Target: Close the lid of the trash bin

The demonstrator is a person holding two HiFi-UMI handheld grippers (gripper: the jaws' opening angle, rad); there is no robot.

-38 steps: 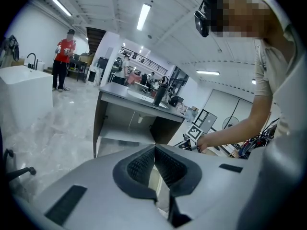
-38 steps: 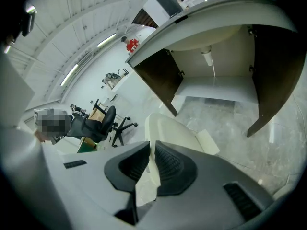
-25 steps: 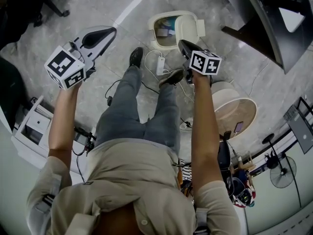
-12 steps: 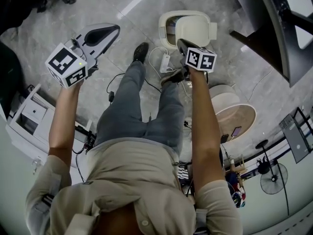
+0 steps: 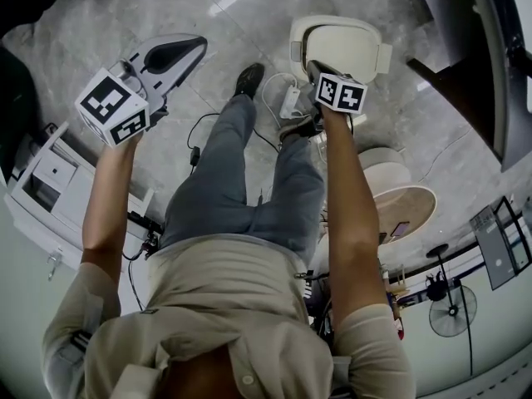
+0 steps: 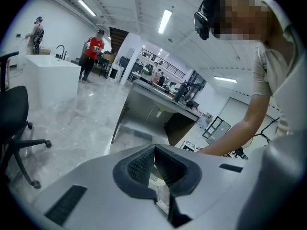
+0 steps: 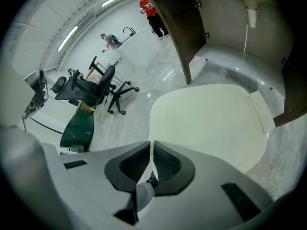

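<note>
Reaching right gripper (image 5: 312,66) over lid (image 5: 349,41)

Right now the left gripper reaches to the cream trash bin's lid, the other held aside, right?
No: the right gripper reaches to the trash bin's lid, and the left gripper is held aside. The head view shows it.

A cream-coloured trash bin (image 5: 296,50) stands on the grey stone-look floor (image 5: 416,131) at the far side of the scene, right of centre. Its broad, rounded lid (image 5: 342,41) lies down over the opening, with only a sliver of rim showing at the left. Whether it is fully seated cannot be told.
</note>
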